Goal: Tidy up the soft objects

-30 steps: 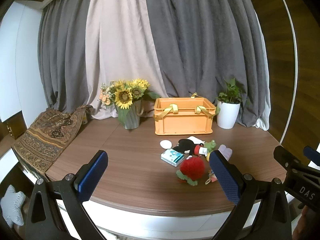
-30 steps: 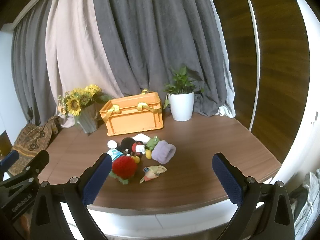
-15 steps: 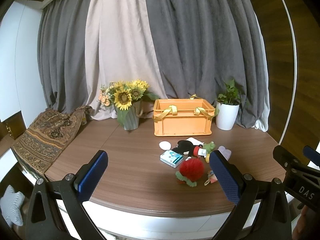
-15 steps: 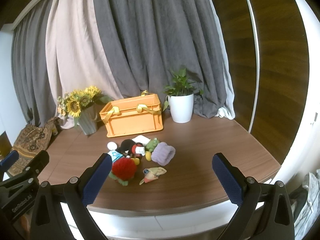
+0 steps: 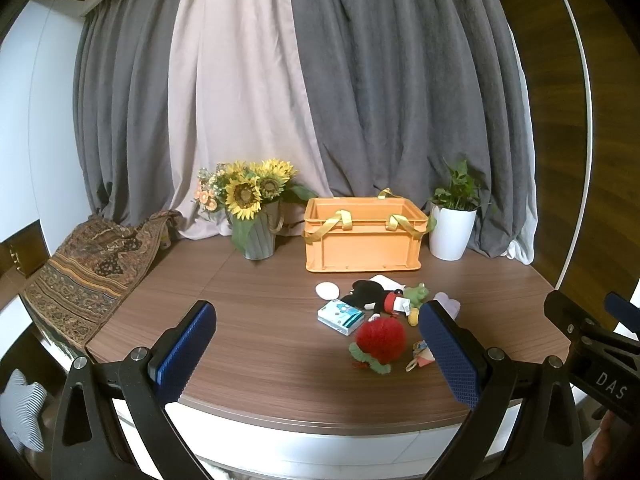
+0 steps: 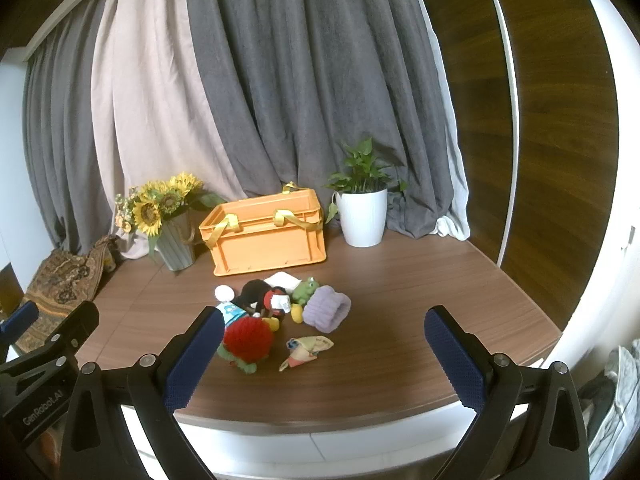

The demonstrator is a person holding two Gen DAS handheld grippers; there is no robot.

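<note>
A heap of soft things lies mid-table: a red plush strawberry (image 5: 380, 340) (image 6: 248, 338), a black mouse doll (image 5: 370, 294) (image 6: 260, 294), a green frog (image 5: 416, 294) (image 6: 306, 290), a purple rolled cloth (image 6: 326, 308), a small patterned pouch (image 6: 306, 350), a tissue pack (image 5: 340, 317) and a white ball (image 5: 327, 290). An empty orange crate (image 5: 362, 240) (image 6: 266, 240) stands behind them. My left gripper (image 5: 316, 348) and right gripper (image 6: 324, 360) are both open and empty, held above the table's front edge, short of the heap.
A vase of sunflowers (image 5: 256, 216) stands left of the crate and a white potted plant (image 5: 452, 228) right of it. A patterned cloth (image 5: 88, 268) hangs over the table's left end. Curtains hang behind the table.
Both views have shifted only slightly; the heap sits a little higher in frame. Nothing was grasped or moved.
</note>
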